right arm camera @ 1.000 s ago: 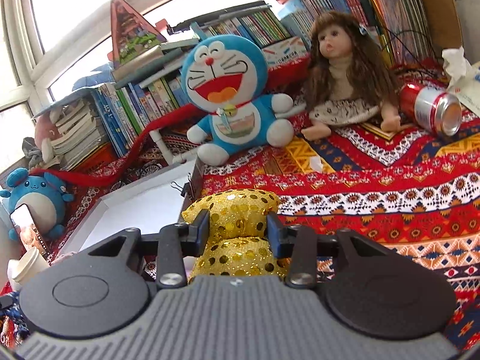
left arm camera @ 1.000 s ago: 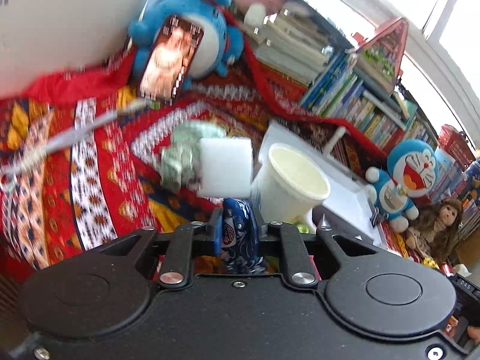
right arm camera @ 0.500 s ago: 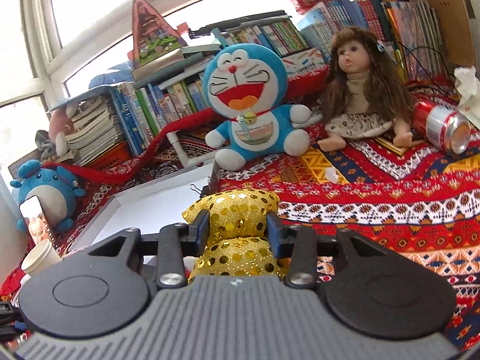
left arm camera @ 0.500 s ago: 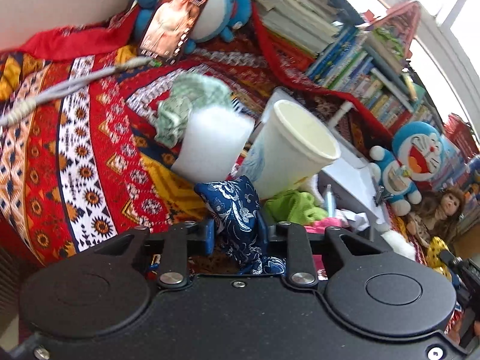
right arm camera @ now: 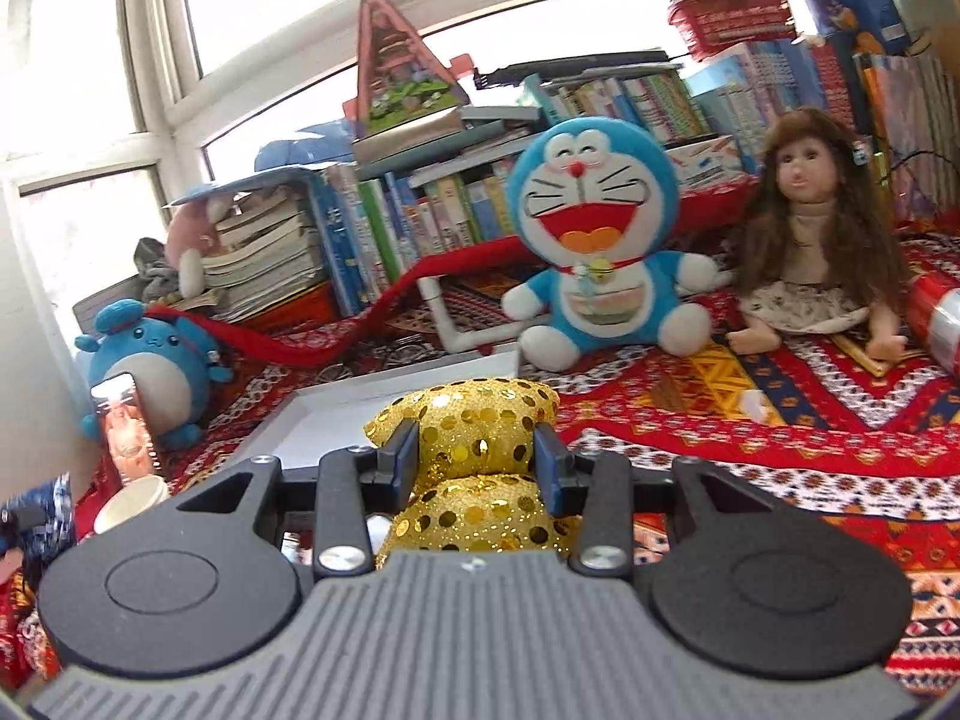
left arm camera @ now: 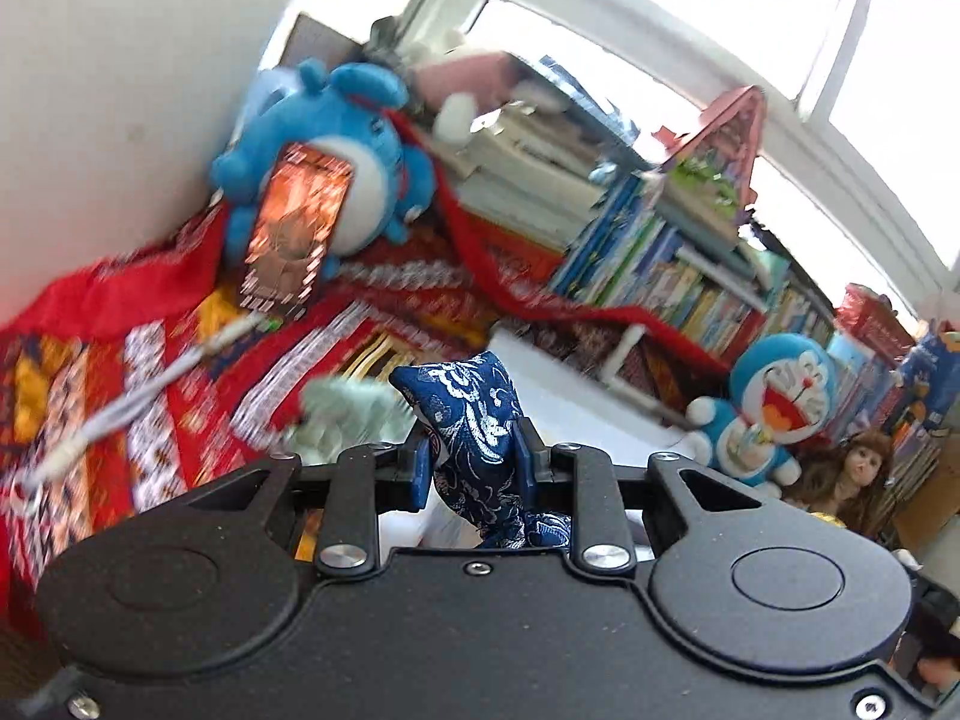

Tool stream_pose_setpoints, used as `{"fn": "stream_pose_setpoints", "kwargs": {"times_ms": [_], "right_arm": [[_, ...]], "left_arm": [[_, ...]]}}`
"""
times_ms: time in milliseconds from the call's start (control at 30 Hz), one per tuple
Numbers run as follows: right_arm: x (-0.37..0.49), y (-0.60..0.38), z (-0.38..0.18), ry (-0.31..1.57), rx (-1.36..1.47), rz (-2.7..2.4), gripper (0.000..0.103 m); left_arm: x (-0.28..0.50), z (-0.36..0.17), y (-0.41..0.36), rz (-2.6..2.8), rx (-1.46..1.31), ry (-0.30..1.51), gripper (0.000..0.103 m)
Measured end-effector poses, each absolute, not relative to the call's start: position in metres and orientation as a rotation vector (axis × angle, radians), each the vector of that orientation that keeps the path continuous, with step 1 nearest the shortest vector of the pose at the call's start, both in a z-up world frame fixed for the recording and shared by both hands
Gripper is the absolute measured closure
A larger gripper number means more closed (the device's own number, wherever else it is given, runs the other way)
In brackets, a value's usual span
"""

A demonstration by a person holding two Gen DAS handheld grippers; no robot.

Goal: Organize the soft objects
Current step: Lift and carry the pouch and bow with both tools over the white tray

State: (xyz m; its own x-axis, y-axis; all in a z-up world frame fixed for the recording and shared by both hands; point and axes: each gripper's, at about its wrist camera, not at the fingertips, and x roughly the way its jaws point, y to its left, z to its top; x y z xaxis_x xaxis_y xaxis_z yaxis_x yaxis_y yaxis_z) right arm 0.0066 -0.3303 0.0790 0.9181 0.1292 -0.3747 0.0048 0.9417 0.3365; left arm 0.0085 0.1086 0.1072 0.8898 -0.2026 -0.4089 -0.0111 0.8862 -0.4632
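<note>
Gold sequins catch the window light as my right gripper (right arm camera: 474, 459) clamps a gold sequined pouch (right arm camera: 474, 420) by its pinched middle, above the near edge of a white tray (right arm camera: 336, 420). My left gripper (left arm camera: 474, 468) is closed tight on a blue brocade pouch (left arm camera: 474, 414), its top standing up between the fingers. Behind, a Doraemon plush (right arm camera: 594, 240) and a long-haired doll (right arm camera: 810, 228) sit side by side on the red patterned cloth (right arm camera: 780, 420) before rows of books (right arm camera: 420, 210).
</note>
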Motion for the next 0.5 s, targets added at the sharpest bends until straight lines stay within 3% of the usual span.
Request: {"fn": "stream_pose_setpoints", "kwargs": {"times_ms": [300, 500], "right_arm": [[0.073, -0.325, 0.096, 0.469, 0.417, 0.166, 0.059], [0.118, -0.322, 0.093, 0.497, 0.467, 0.195, 0.059]], "left_arm": [[0.082, 0.164, 0.042, -0.272, -0.414, 0.519, 0.078], [0.156, 0.164, -0.029, -0.285, -0.343, 0.659, 0.078]]}}
